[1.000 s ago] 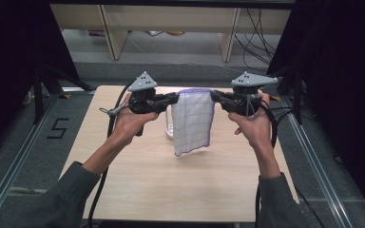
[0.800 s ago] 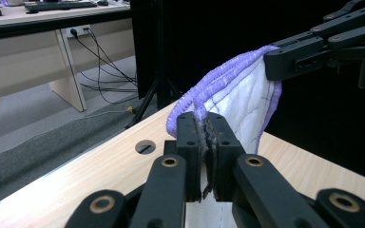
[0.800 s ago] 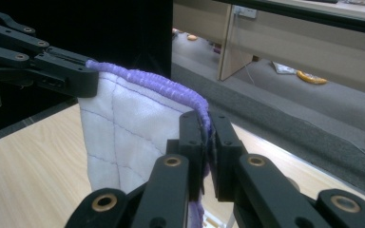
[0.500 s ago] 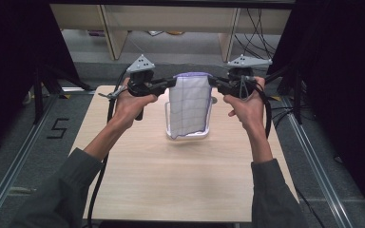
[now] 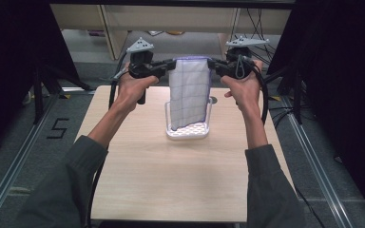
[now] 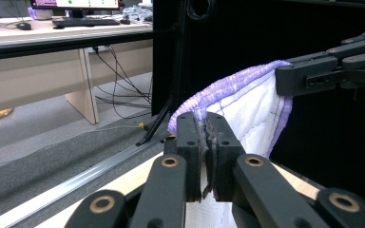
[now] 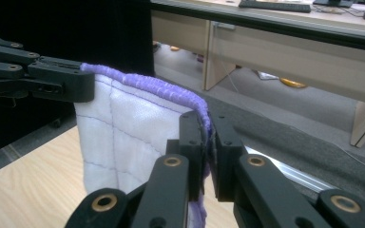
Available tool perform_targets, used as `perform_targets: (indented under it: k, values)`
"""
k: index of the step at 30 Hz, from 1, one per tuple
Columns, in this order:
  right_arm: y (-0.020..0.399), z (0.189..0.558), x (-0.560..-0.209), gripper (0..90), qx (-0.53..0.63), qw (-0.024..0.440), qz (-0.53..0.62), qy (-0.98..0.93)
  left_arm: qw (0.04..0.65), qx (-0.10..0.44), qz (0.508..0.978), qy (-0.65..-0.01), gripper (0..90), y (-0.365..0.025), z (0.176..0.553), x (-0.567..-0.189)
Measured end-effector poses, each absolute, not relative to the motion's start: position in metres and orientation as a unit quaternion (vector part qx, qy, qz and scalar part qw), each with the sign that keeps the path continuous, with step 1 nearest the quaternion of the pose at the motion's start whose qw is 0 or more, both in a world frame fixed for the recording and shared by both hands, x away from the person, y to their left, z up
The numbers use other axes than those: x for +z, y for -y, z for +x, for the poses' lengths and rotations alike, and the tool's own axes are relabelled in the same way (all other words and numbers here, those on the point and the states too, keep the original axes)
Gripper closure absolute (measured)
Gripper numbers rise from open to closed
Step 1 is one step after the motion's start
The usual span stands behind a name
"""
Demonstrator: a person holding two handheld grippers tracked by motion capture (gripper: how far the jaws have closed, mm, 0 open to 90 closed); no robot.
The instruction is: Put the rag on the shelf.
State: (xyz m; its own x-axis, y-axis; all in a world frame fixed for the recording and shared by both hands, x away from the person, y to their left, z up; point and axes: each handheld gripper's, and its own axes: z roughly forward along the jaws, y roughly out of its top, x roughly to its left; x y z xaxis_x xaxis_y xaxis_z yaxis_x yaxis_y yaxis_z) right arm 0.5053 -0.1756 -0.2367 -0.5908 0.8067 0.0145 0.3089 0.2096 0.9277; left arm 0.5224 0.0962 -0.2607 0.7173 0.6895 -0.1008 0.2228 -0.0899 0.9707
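Observation:
A white quilted cloth (image 5: pixel 189 92) with purple grid lines and a purple hem hangs stretched between both grippers above the table. My left gripper (image 5: pixel 167 66) is shut on its top left corner, and my right gripper (image 5: pixel 212 65) is shut on its top right corner. In the left gripper view the jaws (image 6: pixel 204 128) pinch the cloth's (image 6: pixel 252 114) purple hem, with the other gripper (image 6: pixel 313 76) gripping the far corner. The right gripper view shows its jaws (image 7: pixel 208 126) clamped on the cloth (image 7: pixel 133 123) too. The cloth's lower edge hangs inside a white perforated basket (image 5: pixel 190 131) on the table.
The light wooden table (image 5: pixel 180 175) has bare room in front of the basket and on both sides. Metal rails (image 5: pixel 309 147) run along the floor at left and right. Shelving and cables stand behind the table's far edge.
Both hands have lifted the cloth and carried it toward the far side of the table. Its lower edge, earlier in front of the basket, now hangs inside it.

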Motion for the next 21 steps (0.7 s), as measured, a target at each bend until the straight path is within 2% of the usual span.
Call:
perform_targets:
  k: [8, 21]
  values:
    - [0.173, 0.535, -0.243, 85.7, 0.499, 0.239, 0.400, -0.731, 0.593, 0.191, 0.705, -0.338, 84.8, -0.095, 0.550, -0.273]
    - [0.168, 0.583, -0.280, 85.3, 0.480, 0.208, 0.435, -0.733, 0.576, 0.184, 0.715, -0.350, 84.7, -0.097, 0.583, -0.306]
